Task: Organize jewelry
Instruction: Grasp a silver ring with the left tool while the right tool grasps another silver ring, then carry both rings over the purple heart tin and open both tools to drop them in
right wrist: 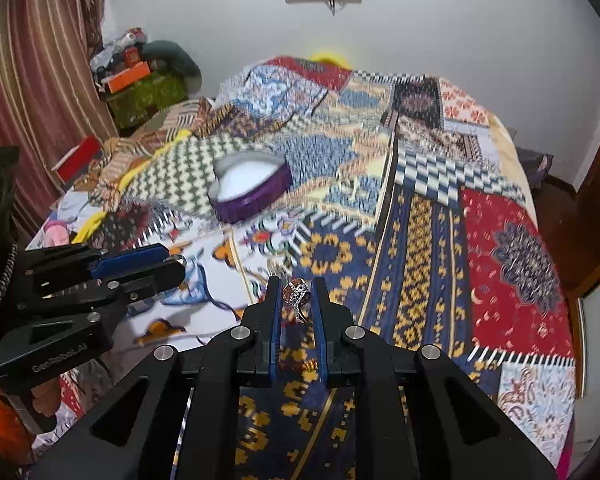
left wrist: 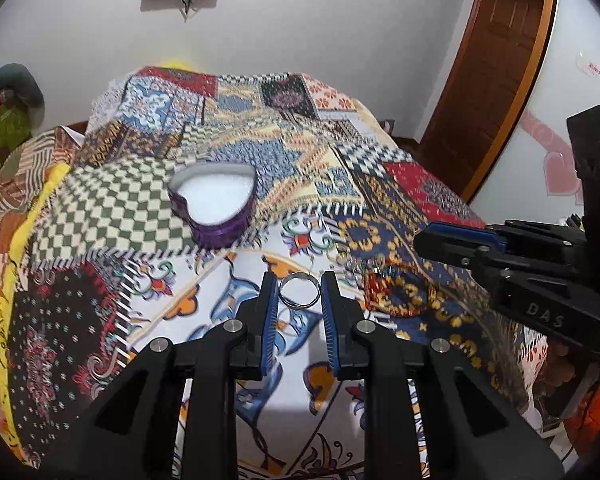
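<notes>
Left gripper (left wrist: 300,292): narrowly parted, pads clamped on a plain silver ring (left wrist: 299,291) above the patchwork bedspread (left wrist: 400,184). Right gripper (right wrist: 296,298): closed onto a jewelled ring (right wrist: 297,296), just beside the left. Heart-shaped purple box (left wrist: 216,204) lies open ahead, apart from both.

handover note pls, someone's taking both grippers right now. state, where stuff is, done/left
Left gripper: shut on plain silver ring, held above the bedspread.
Right gripper: shut on stone-set ring, also lifted.
Purple heart-shaped box: open on the bedspread ahead of both grippers; only its white lining shows.
Done: both rings gripped.
Left: carry each ring to the box and release inside.
</notes>
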Tool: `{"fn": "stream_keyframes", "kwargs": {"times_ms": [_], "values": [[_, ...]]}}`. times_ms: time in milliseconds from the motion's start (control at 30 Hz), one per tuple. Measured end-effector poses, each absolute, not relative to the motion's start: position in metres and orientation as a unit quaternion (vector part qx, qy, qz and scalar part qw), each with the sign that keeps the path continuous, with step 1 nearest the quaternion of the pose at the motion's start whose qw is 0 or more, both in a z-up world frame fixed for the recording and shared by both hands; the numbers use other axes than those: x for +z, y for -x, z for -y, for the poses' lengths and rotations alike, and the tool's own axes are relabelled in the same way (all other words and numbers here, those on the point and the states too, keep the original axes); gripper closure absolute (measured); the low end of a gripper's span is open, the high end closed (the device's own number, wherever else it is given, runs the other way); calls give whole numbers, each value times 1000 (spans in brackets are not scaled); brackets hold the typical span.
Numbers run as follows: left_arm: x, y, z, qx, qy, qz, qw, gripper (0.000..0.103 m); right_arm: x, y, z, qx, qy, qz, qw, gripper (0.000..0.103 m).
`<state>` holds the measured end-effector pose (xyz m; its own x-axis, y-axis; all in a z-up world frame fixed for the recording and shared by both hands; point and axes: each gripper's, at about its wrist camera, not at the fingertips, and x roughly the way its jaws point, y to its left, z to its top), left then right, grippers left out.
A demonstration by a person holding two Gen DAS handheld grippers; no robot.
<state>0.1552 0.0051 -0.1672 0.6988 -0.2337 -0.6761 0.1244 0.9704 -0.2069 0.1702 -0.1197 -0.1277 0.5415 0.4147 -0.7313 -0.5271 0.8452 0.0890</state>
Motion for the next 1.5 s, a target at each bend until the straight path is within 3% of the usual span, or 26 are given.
{"fn": "stream_keyframes", "kwargs": {"times_ms": [667, 1500], "values": [[-112, -177, -59, -32, 64, -295, 953, 82, -68, -194, 75, 289, 57, -321, 900, 90], [-174, -261, -77, -38, 58, -371, 926, 83, -121, -275, 16, 294, 95, -400, 863, 90]]}}
